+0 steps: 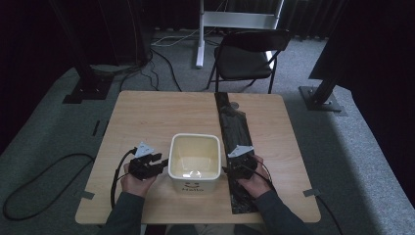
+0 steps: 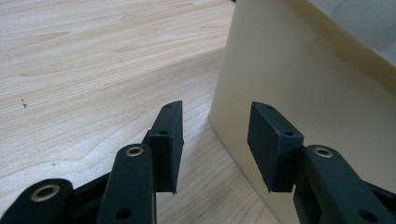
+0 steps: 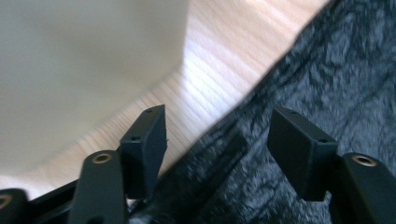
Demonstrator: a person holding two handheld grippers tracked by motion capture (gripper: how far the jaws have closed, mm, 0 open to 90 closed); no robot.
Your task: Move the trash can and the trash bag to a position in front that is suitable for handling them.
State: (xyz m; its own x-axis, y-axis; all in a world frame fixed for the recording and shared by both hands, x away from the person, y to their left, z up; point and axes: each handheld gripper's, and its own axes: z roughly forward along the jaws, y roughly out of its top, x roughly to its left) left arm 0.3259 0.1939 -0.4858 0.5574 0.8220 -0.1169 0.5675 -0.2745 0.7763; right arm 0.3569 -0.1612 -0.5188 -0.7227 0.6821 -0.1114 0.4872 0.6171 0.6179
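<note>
A cream square tub (image 1: 194, 161) stands near the wooden table's (image 1: 147, 117) front edge, blocking the way between the left gripper (image 1: 155, 163) and right gripper (image 1: 234, 164). A crinkled black strip (image 1: 234, 127) lies flat from back edge to front edge. The table's left half is open.

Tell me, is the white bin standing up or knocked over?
Standing up. In the high view the white bin sits on the table with its open top facing up, so you see down to its bottom.
</note>
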